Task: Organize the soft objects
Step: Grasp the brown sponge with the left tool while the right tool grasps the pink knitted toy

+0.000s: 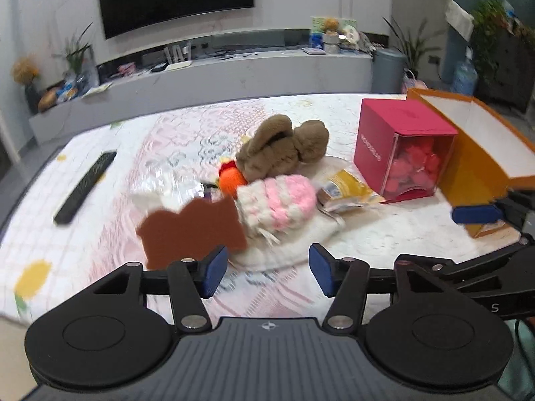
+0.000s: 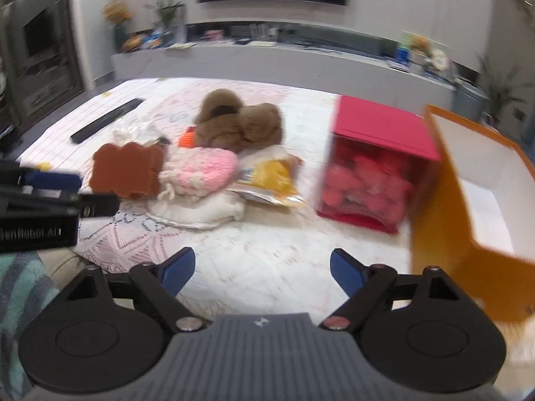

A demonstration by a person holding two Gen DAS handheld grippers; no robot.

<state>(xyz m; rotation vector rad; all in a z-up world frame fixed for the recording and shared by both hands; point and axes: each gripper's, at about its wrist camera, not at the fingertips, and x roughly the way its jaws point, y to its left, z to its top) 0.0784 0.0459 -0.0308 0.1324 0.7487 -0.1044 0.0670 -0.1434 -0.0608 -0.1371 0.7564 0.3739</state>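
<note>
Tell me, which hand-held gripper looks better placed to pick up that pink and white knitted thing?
Probably the left hand-held gripper: its open jaws point at the pink and white knitted thing just ahead. The right hand-held gripper faces bare cloth beside the orange box.

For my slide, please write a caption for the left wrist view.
Open left gripper approaches a pile of soft items, a brown plush toy on top, beside a pink box and an open orange box.

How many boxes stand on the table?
2: a pink box right of the soft pile, and an open orange box touching its right side. Others may lie outside view.
</note>
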